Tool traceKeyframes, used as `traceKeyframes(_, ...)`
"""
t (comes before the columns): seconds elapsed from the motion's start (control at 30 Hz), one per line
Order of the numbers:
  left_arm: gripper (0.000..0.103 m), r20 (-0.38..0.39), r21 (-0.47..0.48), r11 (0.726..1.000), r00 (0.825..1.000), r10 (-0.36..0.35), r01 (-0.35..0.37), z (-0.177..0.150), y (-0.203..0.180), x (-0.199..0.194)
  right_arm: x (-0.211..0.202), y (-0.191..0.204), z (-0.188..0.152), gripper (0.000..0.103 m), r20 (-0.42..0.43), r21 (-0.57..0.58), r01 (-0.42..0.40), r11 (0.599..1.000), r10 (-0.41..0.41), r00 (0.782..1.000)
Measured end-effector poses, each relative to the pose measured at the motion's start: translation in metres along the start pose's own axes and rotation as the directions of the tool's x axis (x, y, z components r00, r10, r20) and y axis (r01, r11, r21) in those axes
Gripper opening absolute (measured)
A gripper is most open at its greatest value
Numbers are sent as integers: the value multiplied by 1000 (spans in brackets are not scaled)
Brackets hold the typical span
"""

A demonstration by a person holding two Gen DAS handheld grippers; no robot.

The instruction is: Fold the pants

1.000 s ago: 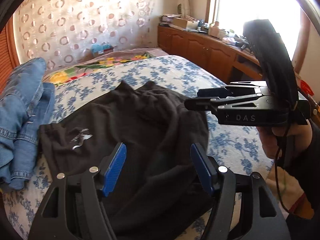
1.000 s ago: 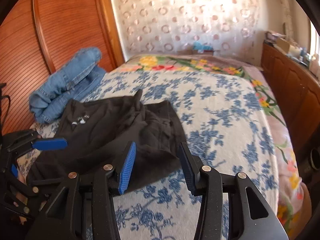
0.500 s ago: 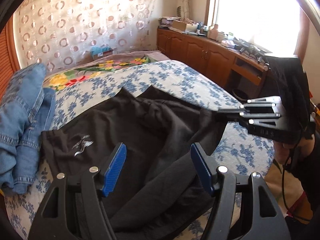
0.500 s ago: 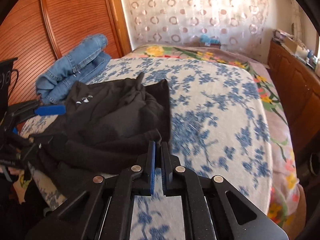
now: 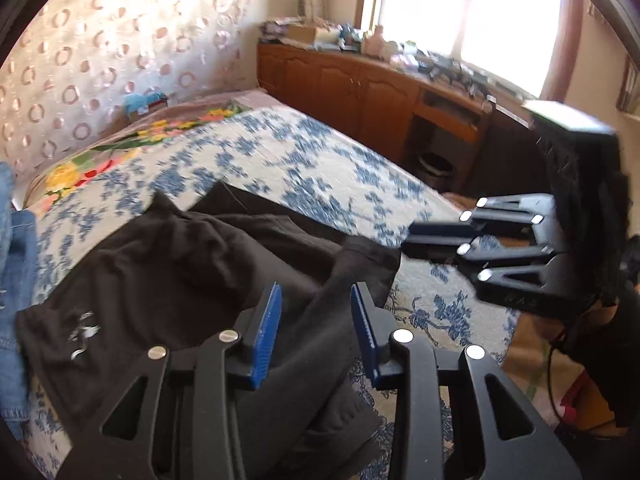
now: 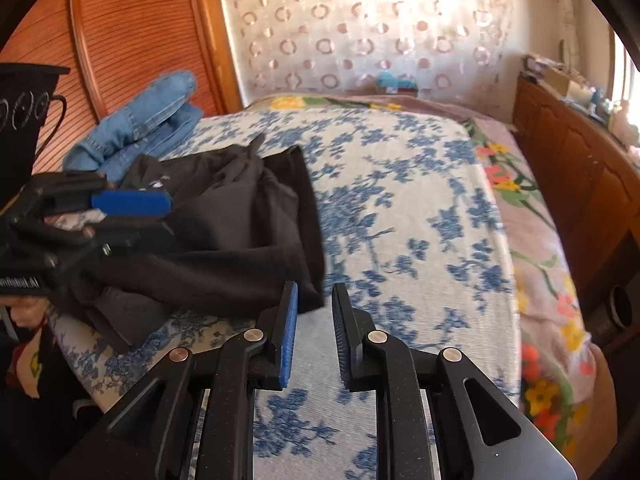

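Now the black pants (image 5: pixel 168 276) lay rumpled at the near left of the bed (image 6: pixel 400 208), so each corner needed a firm pinch and an even pull. Left gripper (image 5: pixel 316 332) was closing, a fold of pants between its fingers, not yet pinched. Right gripper (image 6: pixel 314 324) was opening, narrow, just beside the pants' near corner, holding nothing.

Both wrist views look down close over the bed (image 5: pixel 320 160), sharing the black pants (image 5: pixel 180 264) from opposite sides.
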State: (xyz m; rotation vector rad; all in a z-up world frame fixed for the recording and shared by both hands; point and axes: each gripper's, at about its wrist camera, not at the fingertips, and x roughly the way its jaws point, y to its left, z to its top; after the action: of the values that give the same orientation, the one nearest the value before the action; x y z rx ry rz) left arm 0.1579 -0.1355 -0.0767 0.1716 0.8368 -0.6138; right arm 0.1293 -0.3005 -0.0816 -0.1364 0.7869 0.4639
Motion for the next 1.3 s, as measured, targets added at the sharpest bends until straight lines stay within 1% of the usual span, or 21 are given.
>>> traceKeyframes(0.13,34,-73,16,999,996,46,-45,-1,-3,24,-9,-7,-6,17,12,14,21,1000,-21,1000)
traceKeyframes(0.17,36,-85,16,999,995,50,-49,-2,-3,28,-10,-7,-7,17,13,13,24,1000,-24,1000)
traceKeyframes(0.27,37,-85,29,998,995,51,-49,-4,-6,32,-14,-10,-9,17,18,15,28,999,-29,999)
traceKeyframes(0.33,35,-85,31,999,996,28,-25,-5,-8,31,-16,-11,-10,17,24,22,32,999,-32,999)
traceKeyframes(0.37,30,-83,37,999,996,14,-11,-6,-11,30,-17,-12,-10,17,27,25,33,999,-34,999)
traceKeyframes(0.4,21,-84,45,999,996,10,-6,-7,-13,30,-18,-13,-9,17,31,30,33,999,-34,999)
traceKeyframes(0.43,14,-83,53,999,997,12,-8,-8,-16,29,-18,-14,-9,17,34,34,33,999,-34,999)
traceKeyframes(0.47,5,-72,53,998,997,21,-17,-7,-17,26,-18,-14,-9,17,36,37,32,999,-34,999)
traceKeyframes(0.5,2,-54,52,998,998,25,-23,-7,-18,22,-19,-14,-9,17,39,39,32,999,-33,999)
traceKeyframes(0.6,0,41,25,999,998,37,-38,-1,-12,-6,-18,-13,-7,17,42,44,28,999,-30,999)
traceKeyframes(0.7,0,130,-7,997,989,76,-75,11,0,-40,-16,-8,-4,17,46,39,22,999,-24,999)
traceKeyframes(0.77,0,190,-17,992,973,128,-127,18,9,-65,-15,-4,1,17,55,36,11,999,-13,998)
traceKeyframes(0.83,0,244,-35,981,950,193,-190,23,23,-89,-13,4,8,17,67,29,-4,1000,2,998)
traceKeyframes(0.93,0,273,-84,963,924,269,-255,27,52,-113,-6,19,19,17,78,12,-28,1000,27,997)
traceKeyframes(1.0,0,280,-112,941,899,338,-319,25,73,-123,-1,29,25,17,81,-2,-42,999,42,996)
traceKeyframes(1.07,0,272,-145,910,869,414,-389,20,95,-129,5,40,31,17,81,-16,-58,998,59,995)
traceKeyframes(1.13,2,228,-185,873,844,485,-452,12,119,-126,12,49,35,17,75,-26,-74,997,76,994)
traceKeyframes(1.17,4,191,-212,863,846,497,-459,6,134,-123,14,53,36,17,71,-30,-78,996,80,994)
traceKeyframes(1.2,5,168,-235,863,855,490,-448,-1,140,-118,17,56,37,17,68,-35,-83,996,85,994)
traceKeyframes(1.27,8,135,-274,874,884,448,-402,-15,155,-110,23,63,38,17,57,-45,-91,995,94,994)
traceKeyframes(1.3,14,126,-273,875,887,444,-399,-20,158,-107,25,66,38,17,52,-51,-94,994,97,994)
